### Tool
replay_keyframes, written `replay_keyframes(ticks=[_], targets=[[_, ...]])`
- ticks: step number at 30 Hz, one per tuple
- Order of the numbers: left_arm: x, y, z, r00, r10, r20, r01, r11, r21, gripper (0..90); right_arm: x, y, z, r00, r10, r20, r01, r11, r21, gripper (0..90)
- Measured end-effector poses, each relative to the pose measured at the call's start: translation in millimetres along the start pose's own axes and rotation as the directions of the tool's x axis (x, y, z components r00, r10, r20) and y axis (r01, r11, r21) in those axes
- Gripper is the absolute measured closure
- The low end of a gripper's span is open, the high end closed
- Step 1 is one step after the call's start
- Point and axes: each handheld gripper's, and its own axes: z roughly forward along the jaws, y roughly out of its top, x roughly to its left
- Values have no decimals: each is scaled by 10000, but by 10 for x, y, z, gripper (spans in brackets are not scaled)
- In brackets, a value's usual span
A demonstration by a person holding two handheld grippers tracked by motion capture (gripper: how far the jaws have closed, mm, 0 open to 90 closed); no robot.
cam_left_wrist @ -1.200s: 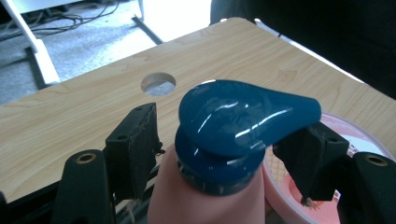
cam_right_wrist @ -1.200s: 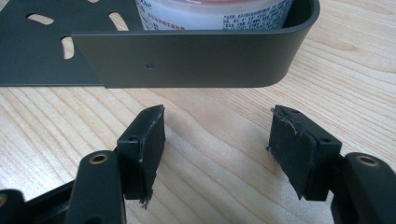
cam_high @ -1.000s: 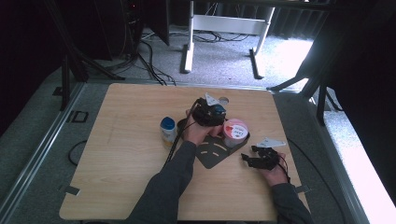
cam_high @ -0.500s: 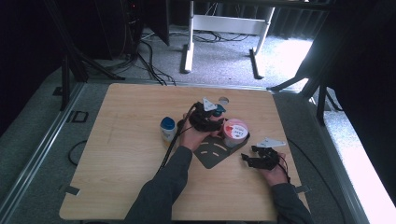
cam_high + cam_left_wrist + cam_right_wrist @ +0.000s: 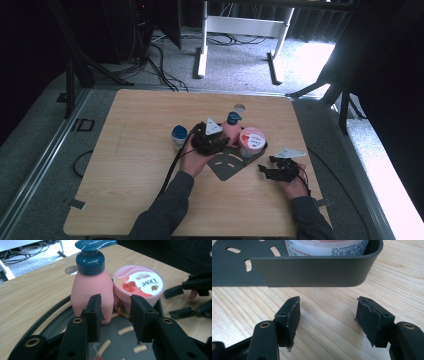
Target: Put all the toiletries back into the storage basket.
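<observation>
**Jaws apart beside the pink pump bottle**

Jaws of the left gripper (image 5: 115, 315) have just been closing, yet stand apart with nothing clamped; the pink plastic pump bottle with a dark blue pump top (image 5: 91, 287) stands just beyond them in the dark grey metal tray (image 5: 52, 315) (its base partly hidden), touching the pink-lidded ice-cream tub (image 5: 138, 282). Right gripper (image 5: 328, 315) gapes over the wooden surface (image 5: 324, 310).

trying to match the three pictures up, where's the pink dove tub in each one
High view: the pink Dove tub stands right of centre, beside the pink pump bottle.
Left gripper view: the tub is upper middle, right of the bottle, beyond the gripper.
Right gripper view: the tub's lower wall sits at the top edge, behind the dark tray's rim.
Shared landmark: the dark slotted tray under the tub.
</observation>
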Motion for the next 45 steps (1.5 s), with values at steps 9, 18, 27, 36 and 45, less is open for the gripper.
replay_keyframes(ticks=[9, 18, 27, 36, 45], targets=[[44, -187, -178, 10000, 54, -53, -52, 9997, 234, 760, 0, 0, 1, 10000, 2, 8, -2, 10000, -3, 357], [105, -337, -373, 9988, 323, -363, -302, 9979, 578, 879, 2, 0, 0, 10000, 19, 2, -19, 10000, 5, 357], [187, -516, -564, 9971, 351, -682, -297, 9965, 788, 895, 0, 0, -1, 10000, -10, 4, 10, 10000, 13, 357], [285, -720, -700, 9935, 66, -1133, 47, 9951, 989, 897, -1, -1, 0, 10000, -26, 6, 26, 10000, 10, 357], [372, -875, -749, 9884, -143, -1514, 335, 9916, 1247, 896, -1, -1, 0, 10000, -21, 5, 21, 10000, 0, 358]])
